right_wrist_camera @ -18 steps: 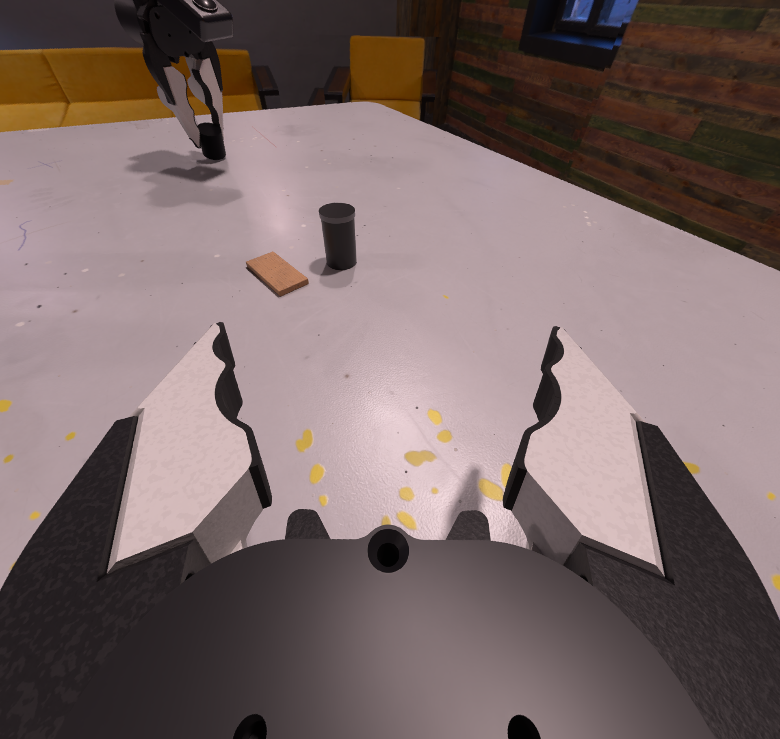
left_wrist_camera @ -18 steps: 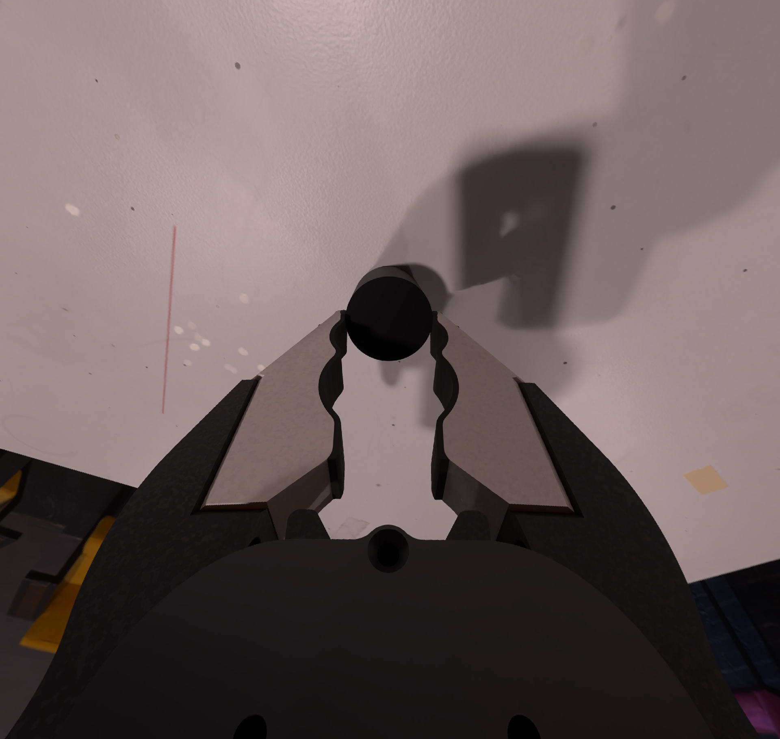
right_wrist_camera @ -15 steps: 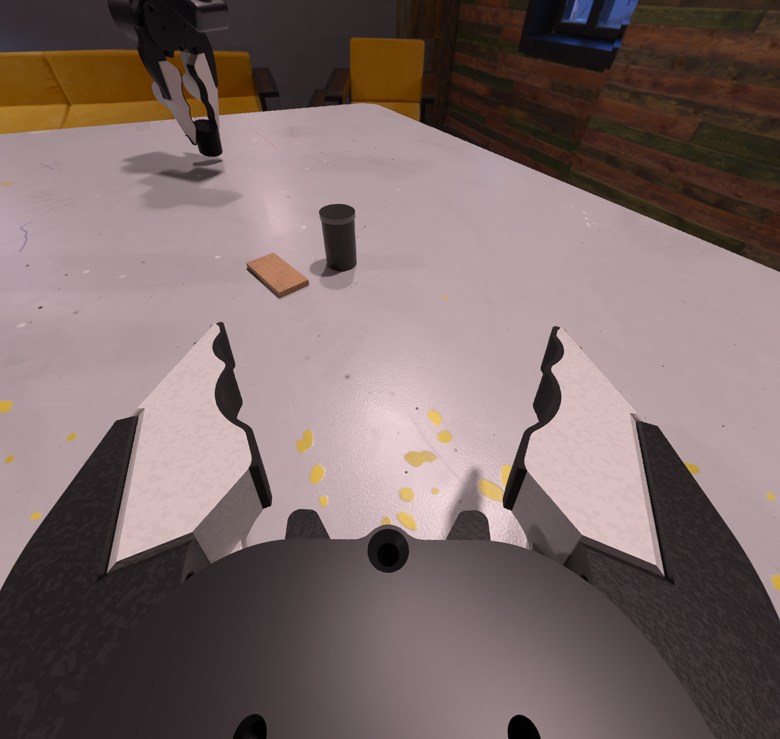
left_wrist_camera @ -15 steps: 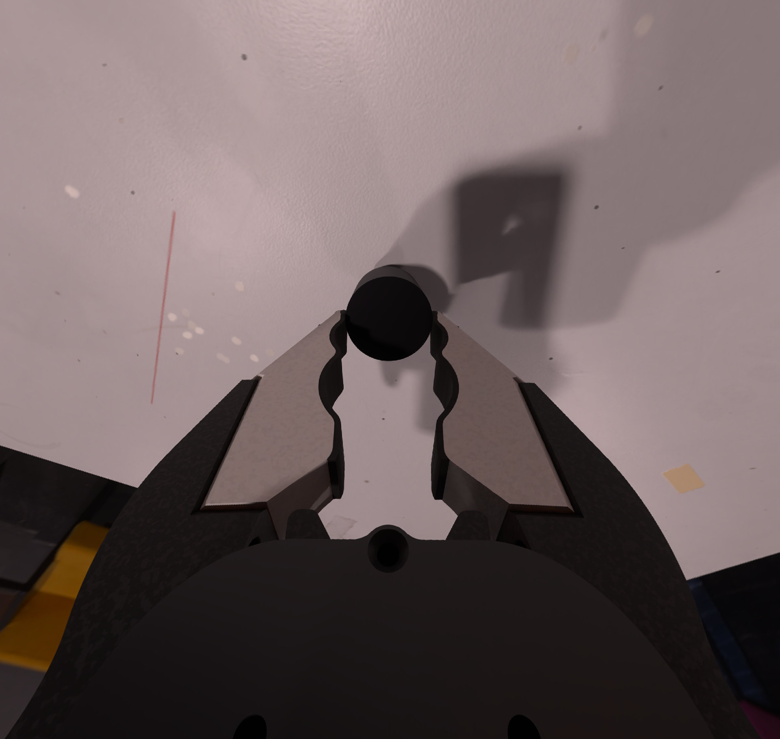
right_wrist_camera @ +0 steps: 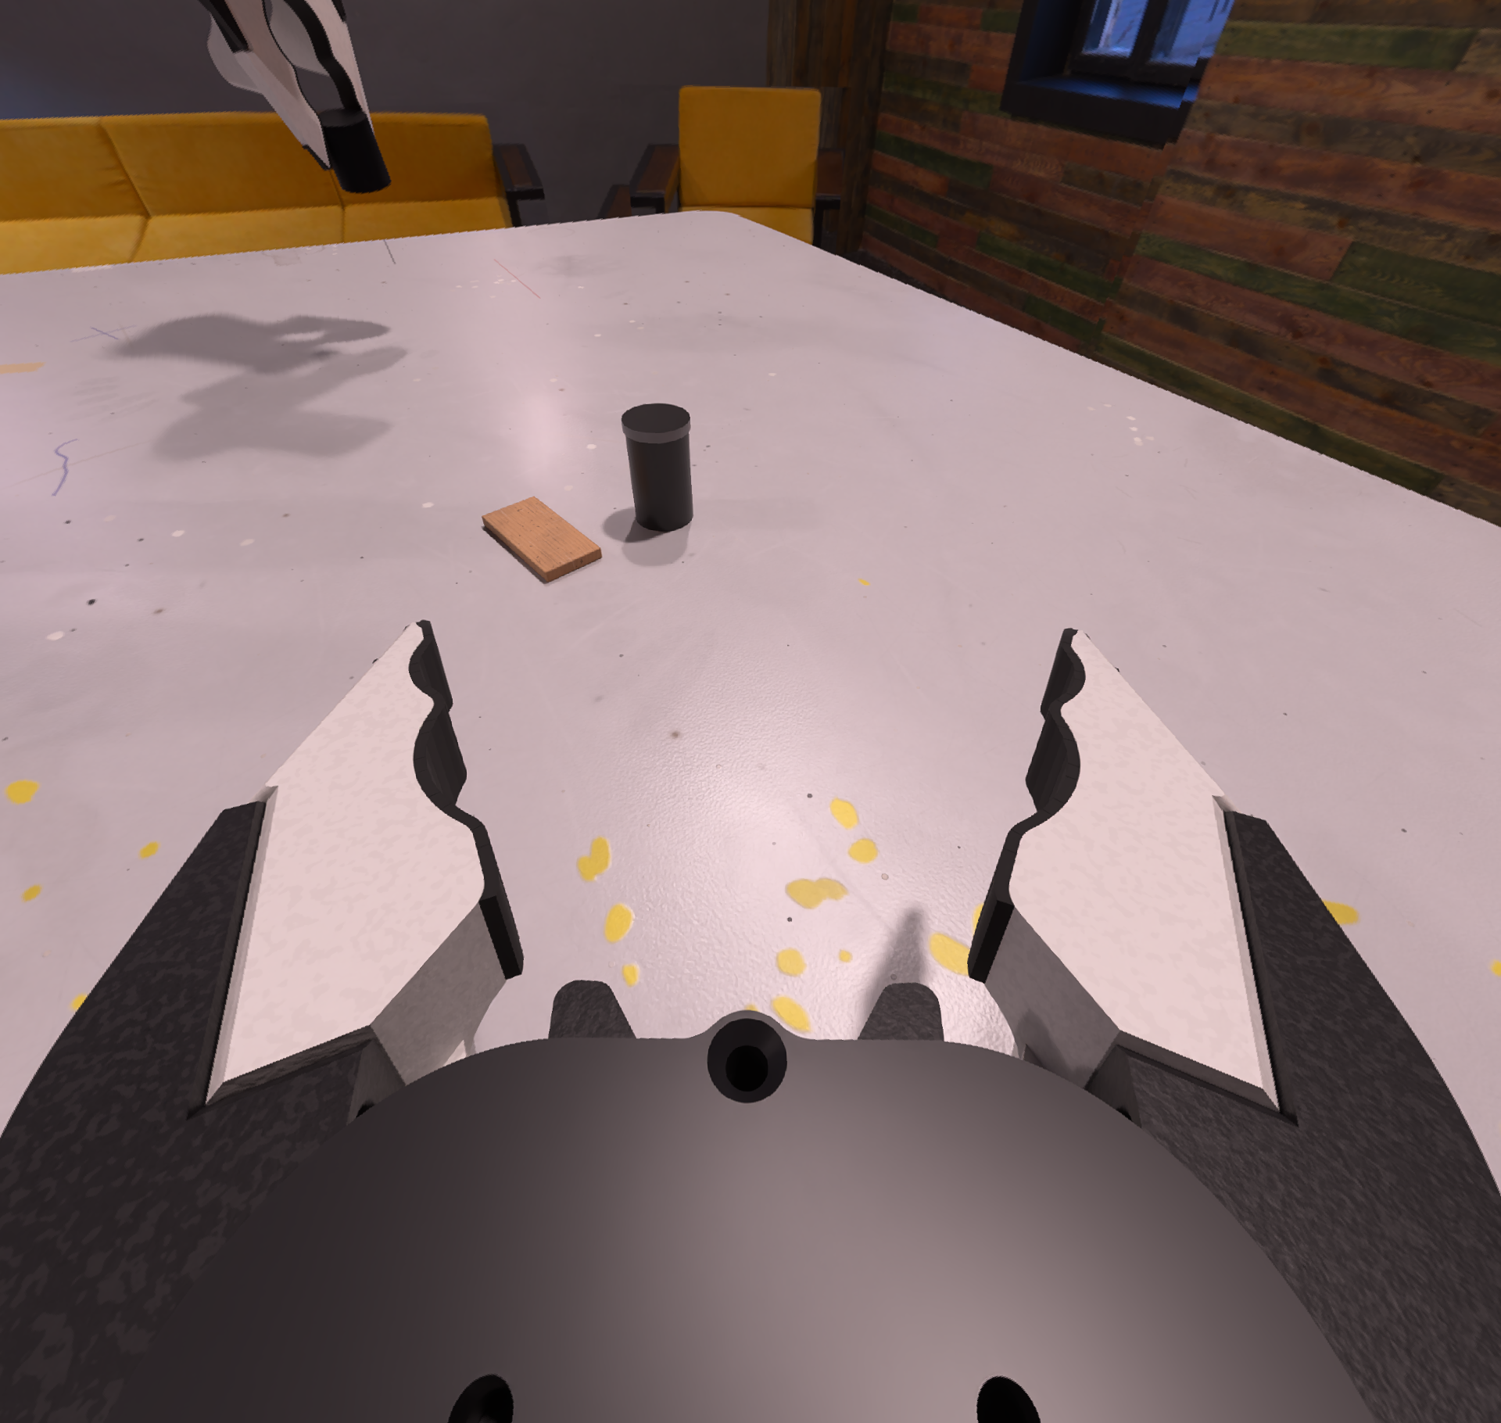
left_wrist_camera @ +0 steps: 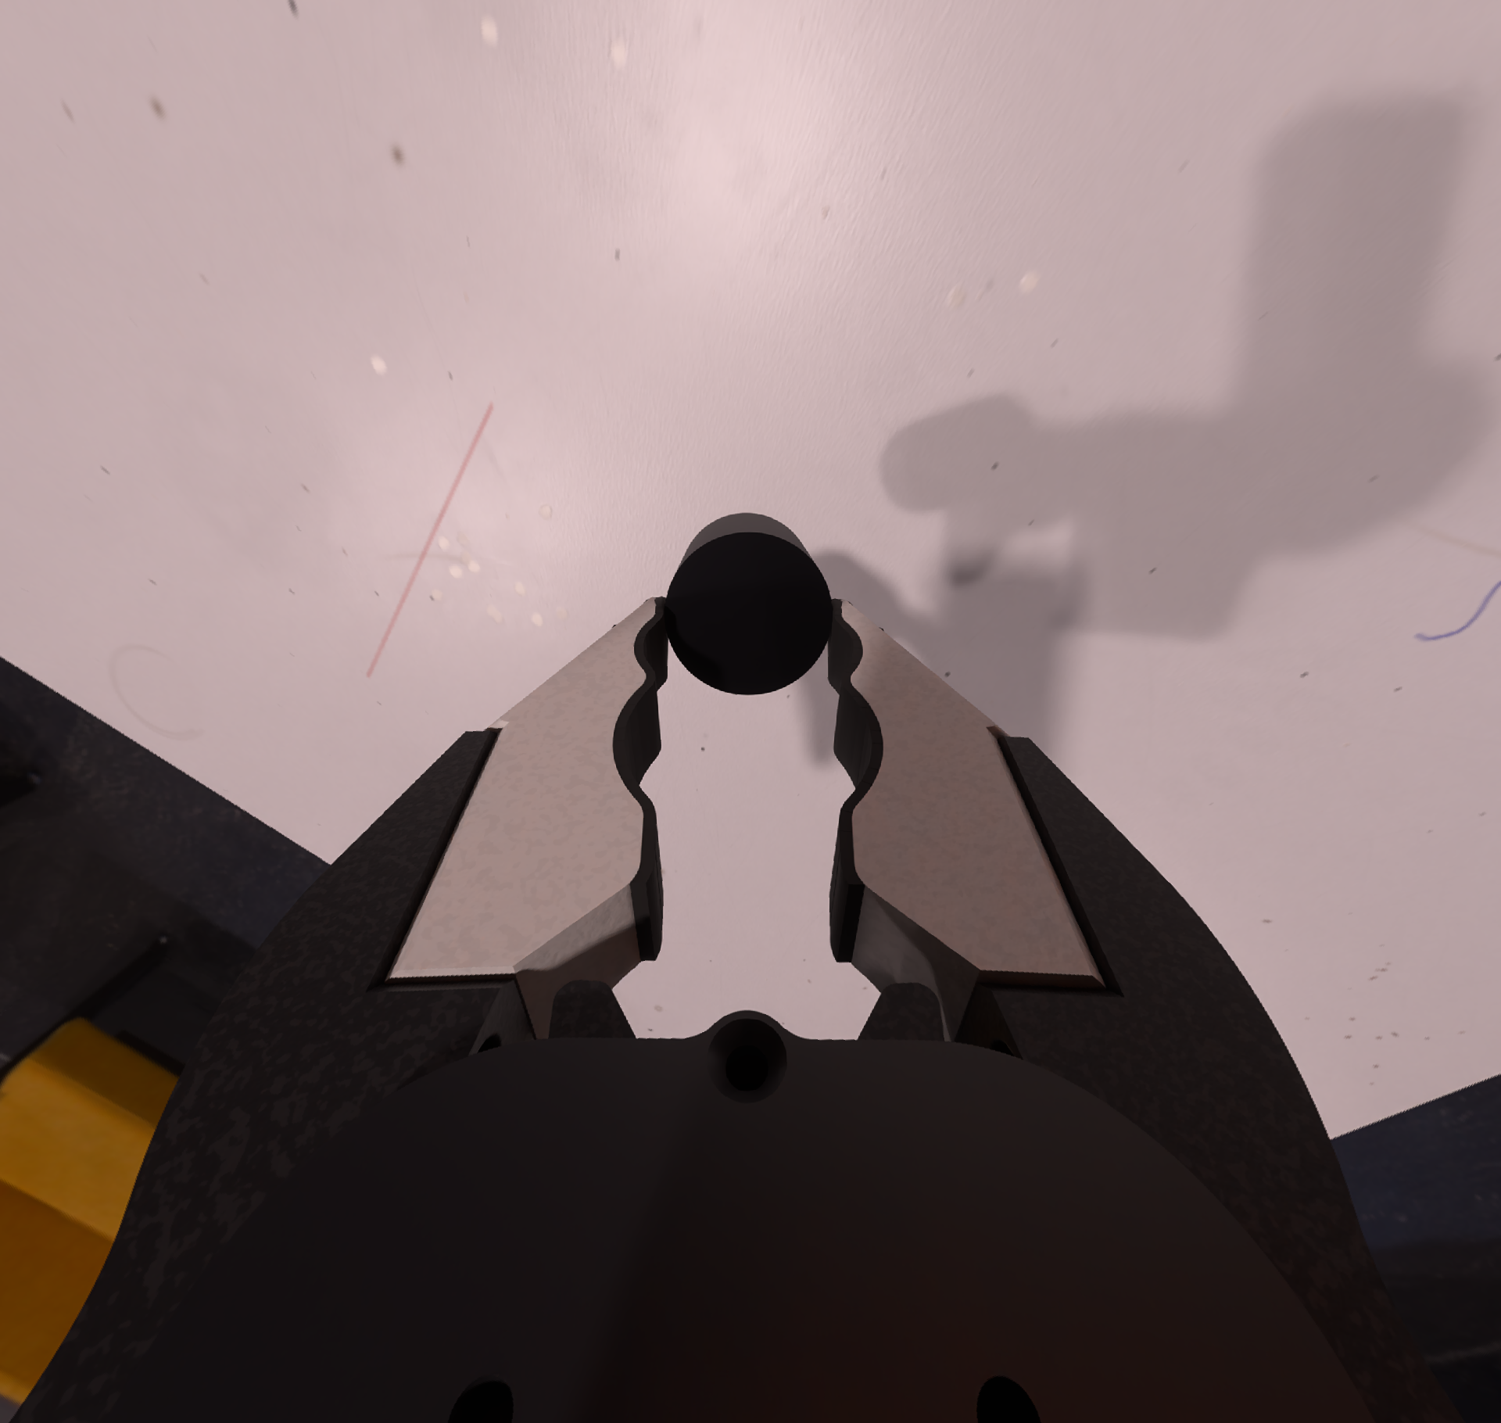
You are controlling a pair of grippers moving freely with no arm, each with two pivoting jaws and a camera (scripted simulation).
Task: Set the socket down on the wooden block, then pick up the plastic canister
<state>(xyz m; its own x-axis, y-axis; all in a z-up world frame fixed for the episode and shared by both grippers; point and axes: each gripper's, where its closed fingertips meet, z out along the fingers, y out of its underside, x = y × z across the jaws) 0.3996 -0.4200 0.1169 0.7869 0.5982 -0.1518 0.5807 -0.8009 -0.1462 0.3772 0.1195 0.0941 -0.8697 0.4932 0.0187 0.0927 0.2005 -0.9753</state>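
socket held high over the surface, block and canister waiting below

the wide pale grey speckled surface (right_wrist_camera: pixel 893 490) carries two things near its middle. the right gripper (right_wrist_camera: pixel 747 734) hangs low over its near part with its jaws spread wide and nothing between them. the left gripper (left_wrist_camera: pixel 747 645) is well above the far left of the surface, its jaws closed on the short black cylindrical socket (left_wrist_camera: pixel 747 612); in the right wrist view the same gripper (right_wrist_camera: pixel 325 125) shows at the top left, tilted, with the socket (right_wrist_camera: pixel 355 153) at its tips. the socket's long axis runs on along the jaws, slanting down and to the right in that view, its free end towards the surface.

the black plastic canister (right_wrist_camera: pixel 658 466), capped with a flat lid, stands upright; what is inside cannot be seen. just beside it on the left lies the flat, light brown rectangular wooden block (right_wrist_camera: pixel 541 537), long side running diagonally, apart from the canister and with nothing on it.
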